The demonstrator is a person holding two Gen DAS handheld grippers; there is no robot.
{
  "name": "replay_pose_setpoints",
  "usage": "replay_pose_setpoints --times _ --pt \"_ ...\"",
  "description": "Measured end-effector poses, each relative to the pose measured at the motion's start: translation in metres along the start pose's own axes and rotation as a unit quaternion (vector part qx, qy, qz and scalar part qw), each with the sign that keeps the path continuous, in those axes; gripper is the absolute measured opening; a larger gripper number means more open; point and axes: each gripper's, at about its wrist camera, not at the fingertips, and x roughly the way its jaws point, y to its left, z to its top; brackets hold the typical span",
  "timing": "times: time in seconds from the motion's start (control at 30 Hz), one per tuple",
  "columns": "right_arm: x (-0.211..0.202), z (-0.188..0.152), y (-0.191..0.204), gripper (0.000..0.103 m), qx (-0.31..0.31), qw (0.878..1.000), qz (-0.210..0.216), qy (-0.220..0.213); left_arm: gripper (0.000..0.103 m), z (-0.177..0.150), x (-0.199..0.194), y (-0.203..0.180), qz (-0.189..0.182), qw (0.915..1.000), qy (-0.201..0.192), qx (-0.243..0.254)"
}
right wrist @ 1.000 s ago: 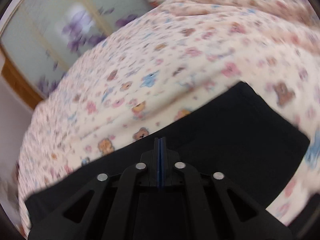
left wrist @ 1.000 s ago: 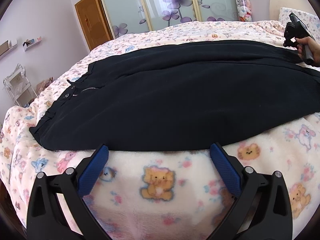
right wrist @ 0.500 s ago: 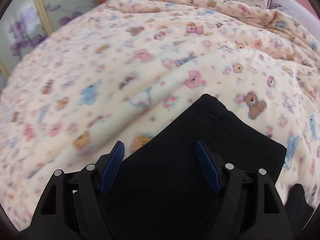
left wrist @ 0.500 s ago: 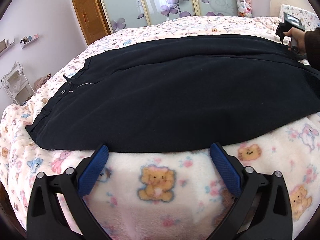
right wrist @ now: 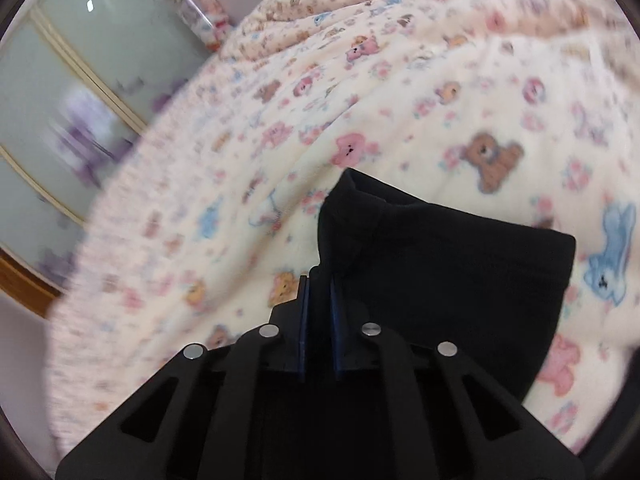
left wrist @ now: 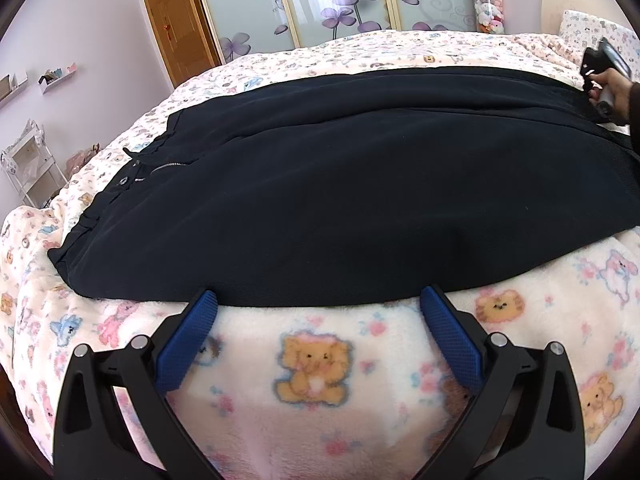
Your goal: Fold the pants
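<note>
Pants (left wrist: 360, 184) lay flat on the bed blanket (left wrist: 312, 384), long axis running from waistband at the left to leg ends at the far right. Right gripper (right wrist: 318, 280), having just been closing, pinched a bunched fold of dark cloth beside the leg ends. Left gripper (left wrist: 318, 300) hung spread wide and empty, tips just short of the near edge of the pants, nearer the waistband. Judged next: carrying leg ends along that axis toward the waistband.

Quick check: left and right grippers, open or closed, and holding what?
Left gripper: open, holding nothing, its tips at the near edge of the black fabric pants.
Right gripper: just closed, pinching the pants' leg end.
</note>
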Motion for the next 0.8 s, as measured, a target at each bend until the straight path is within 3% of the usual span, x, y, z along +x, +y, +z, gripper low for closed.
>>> replay_pose_setpoints --times 0.17,0.27,0.4,0.53,0.67,0.8 --pt "-0.035 -0.005 -0.035 0.008 0.066 0.989 0.135 0.008 0.101 -0.001 -0.001 0.003 -0.008 0.9999 -0.002 -0.007" --pt "-0.065 -0.014 -0.05 0.007 0.065 0.979 0.192 0.01 0.101 -0.001 -0.002 0.007 -0.014 0.9998 -0.004 -0.015" --pt "-0.109 -0.03 -0.073 0.006 0.04 0.97 0.24 0.008 0.101 -0.003 -0.006 0.014 -0.022 0.9991 -0.014 -0.035" --pt "-0.146 -0.058 -0.104 0.004 0.025 0.964 0.264 0.02 0.101 0.0 -0.02 0.034 -0.047 0.9945 -0.041 -0.084" --pt "-0.165 -0.09 -0.138 0.003 0.013 0.958 0.283 0.029 0.101 0.023 -0.037 0.073 -0.1 0.9751 -0.075 -0.183" --pt "-0.163 -0.101 -0.152 0.003 0.007 0.954 0.299 0.018 0.101 0.071 -0.031 0.093 -0.126 0.9691 -0.066 -0.202"
